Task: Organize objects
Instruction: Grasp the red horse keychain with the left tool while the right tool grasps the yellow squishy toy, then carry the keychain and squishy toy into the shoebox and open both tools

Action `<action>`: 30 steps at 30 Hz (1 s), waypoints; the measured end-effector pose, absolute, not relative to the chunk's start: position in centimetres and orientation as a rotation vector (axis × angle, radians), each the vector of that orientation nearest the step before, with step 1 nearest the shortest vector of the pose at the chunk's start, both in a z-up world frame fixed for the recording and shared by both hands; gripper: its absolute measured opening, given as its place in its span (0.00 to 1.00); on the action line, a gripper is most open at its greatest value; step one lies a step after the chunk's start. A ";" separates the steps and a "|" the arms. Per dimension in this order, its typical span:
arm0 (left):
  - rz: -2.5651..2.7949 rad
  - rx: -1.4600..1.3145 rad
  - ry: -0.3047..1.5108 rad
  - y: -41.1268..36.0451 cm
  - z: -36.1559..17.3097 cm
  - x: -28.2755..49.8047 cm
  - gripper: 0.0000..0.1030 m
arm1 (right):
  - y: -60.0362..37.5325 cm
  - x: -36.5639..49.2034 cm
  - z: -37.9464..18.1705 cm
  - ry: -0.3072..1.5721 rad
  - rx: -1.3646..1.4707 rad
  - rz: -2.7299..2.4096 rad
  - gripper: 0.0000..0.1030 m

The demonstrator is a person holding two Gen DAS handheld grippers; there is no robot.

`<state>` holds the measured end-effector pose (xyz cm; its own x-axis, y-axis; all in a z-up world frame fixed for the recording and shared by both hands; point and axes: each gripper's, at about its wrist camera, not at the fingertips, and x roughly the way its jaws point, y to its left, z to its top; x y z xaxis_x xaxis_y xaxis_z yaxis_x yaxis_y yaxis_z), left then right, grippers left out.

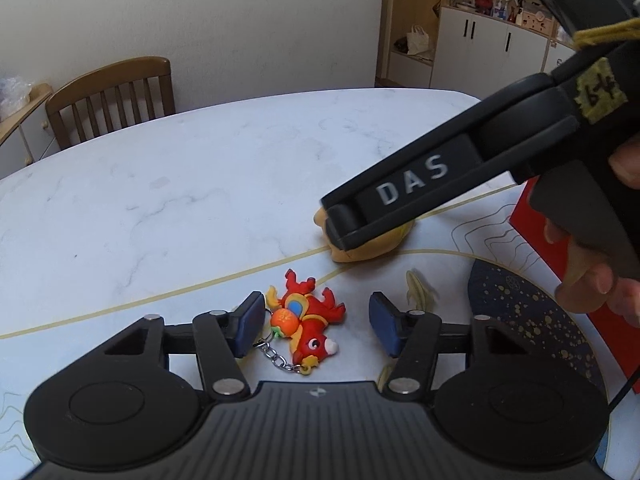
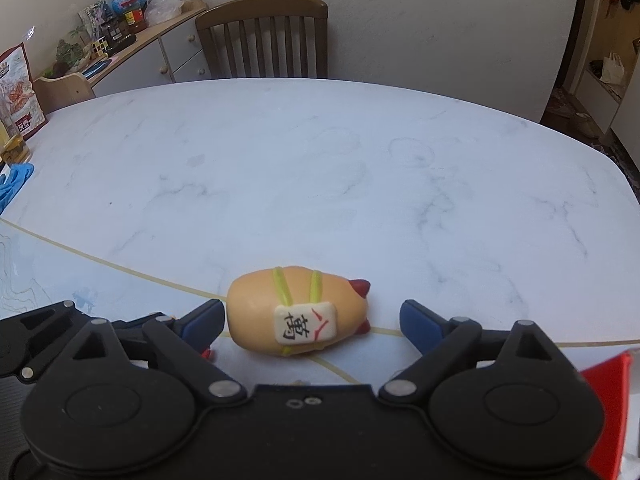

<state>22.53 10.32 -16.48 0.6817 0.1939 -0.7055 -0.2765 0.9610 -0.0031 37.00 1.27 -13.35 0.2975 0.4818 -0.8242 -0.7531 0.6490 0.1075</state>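
Because each toy lay flat on the table (image 2: 320, 168), the left hand-held gripper (image 1: 318, 326) straddled the red keychain (image 1: 308, 322) and the right hand-held gripper (image 2: 312, 318) the tan figurine (image 2: 298, 312), jaws apart, neither clamped.

White marble table (image 2: 320, 168)
Red dragon keychain (image 1: 308, 326) and tan toy (image 2: 296, 312) lie near its front edge; both on a patterned mat (image 1: 460, 280).

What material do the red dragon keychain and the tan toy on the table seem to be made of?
Red dragon keychain: probably soft moulded rubber or PVC, with flat matte colours and rounded raised shapes; its chain looks like shiny metal.
Tan toy: likely smooth vinyl or squishy foam, with a soft satin surface, no seams showing and painted yellow straps. Hardness cannot be told.
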 end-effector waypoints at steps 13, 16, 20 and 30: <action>0.270 -0.118 0.777 10.6 -16.2 22.8 0.38 | 1.0 36.3 -12.9 0.953 -0.327 0.842 0.71; 0.266 -0.130 0.782 10.7 -16.0 22.5 0.38 | 0.4 35.9 -12.3 0.950 -0.323 0.841 0.70; 0.263 -0.153 0.780 10.8 -15.5 21.8 0.38 | -0.5 35.2 -11.2 0.947 -0.322 0.835 0.69; 0.231 -0.217 0.746 11.0 -12.2 18.9 0.38 | -4.2 32.7 -7.4 0.927 -0.279 0.858 0.69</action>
